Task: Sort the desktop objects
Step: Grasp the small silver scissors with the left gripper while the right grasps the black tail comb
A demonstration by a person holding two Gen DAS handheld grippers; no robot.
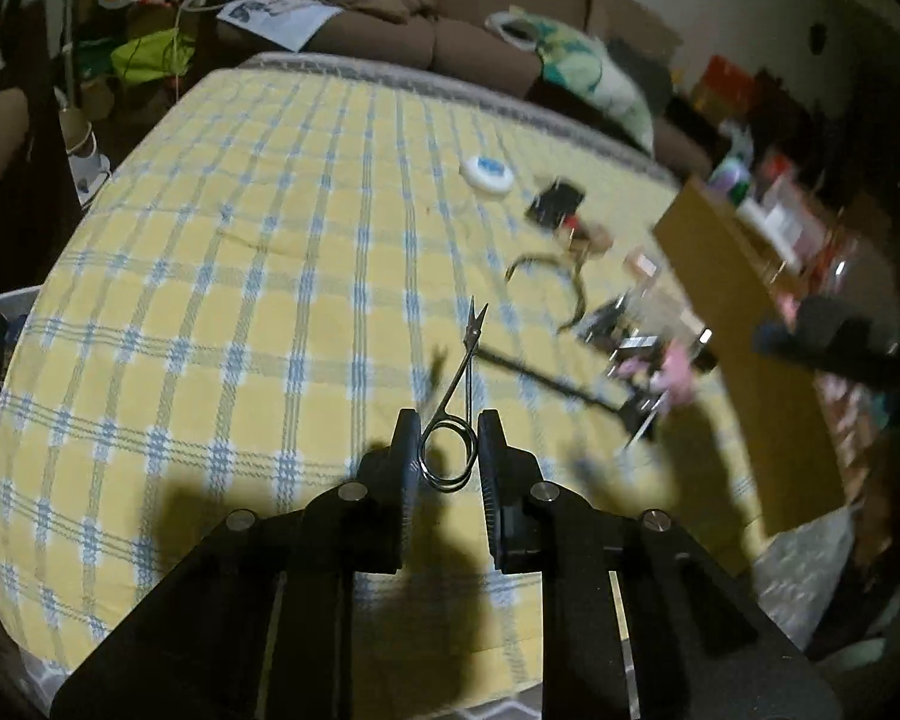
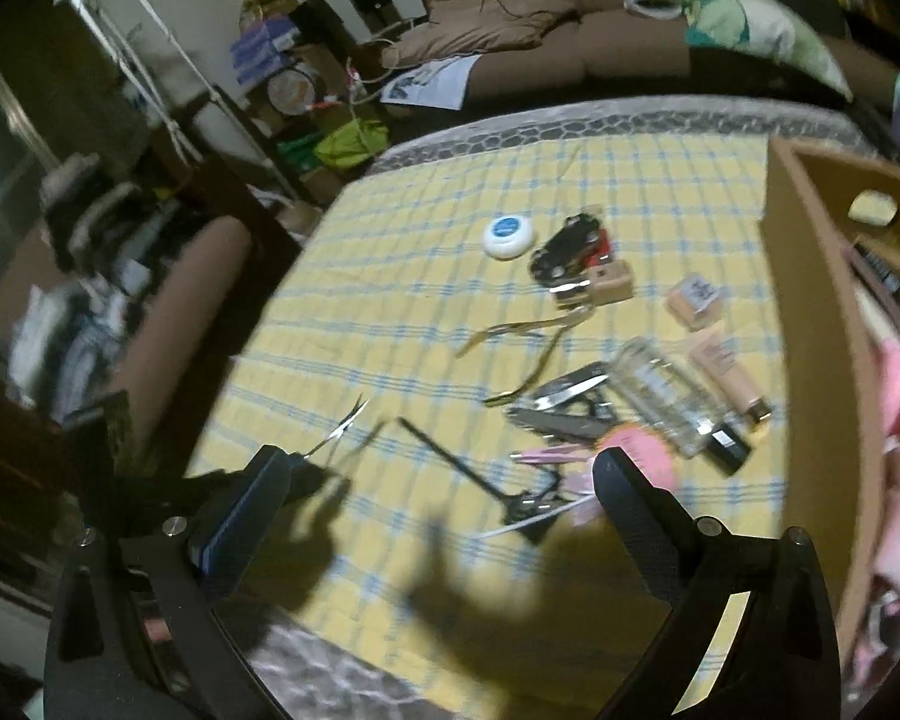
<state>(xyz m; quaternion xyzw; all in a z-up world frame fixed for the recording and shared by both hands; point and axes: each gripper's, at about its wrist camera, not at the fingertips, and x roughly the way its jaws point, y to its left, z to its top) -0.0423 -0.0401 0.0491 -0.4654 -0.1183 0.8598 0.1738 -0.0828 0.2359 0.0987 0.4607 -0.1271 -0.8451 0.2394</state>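
Observation:
Small steel scissors [image 1: 457,396] point away from me over the yellow checked tablecloth [image 1: 240,276]. My left gripper [image 1: 449,450] is shut on their finger loops, one pad on each side. In the right wrist view the same scissors [image 2: 345,423] show at the left. My right gripper [image 2: 441,468] is open and empty above the near part of the cloth [image 2: 390,312]. Ahead of it lie a thin black tool [image 2: 444,456], a pink round item [image 2: 642,450], metal nail tools [image 2: 570,399], a glass bottle [image 2: 666,396] and a beige tube [image 2: 729,372].
Farther back lie a white round tin [image 2: 508,235], a black case [image 2: 570,246], a wooden block [image 2: 609,282] and gold nippers [image 2: 534,342]. A cardboard box [image 2: 822,300] stands along the right edge. A brown sofa [image 2: 570,42] is behind the table; clutter fills the left.

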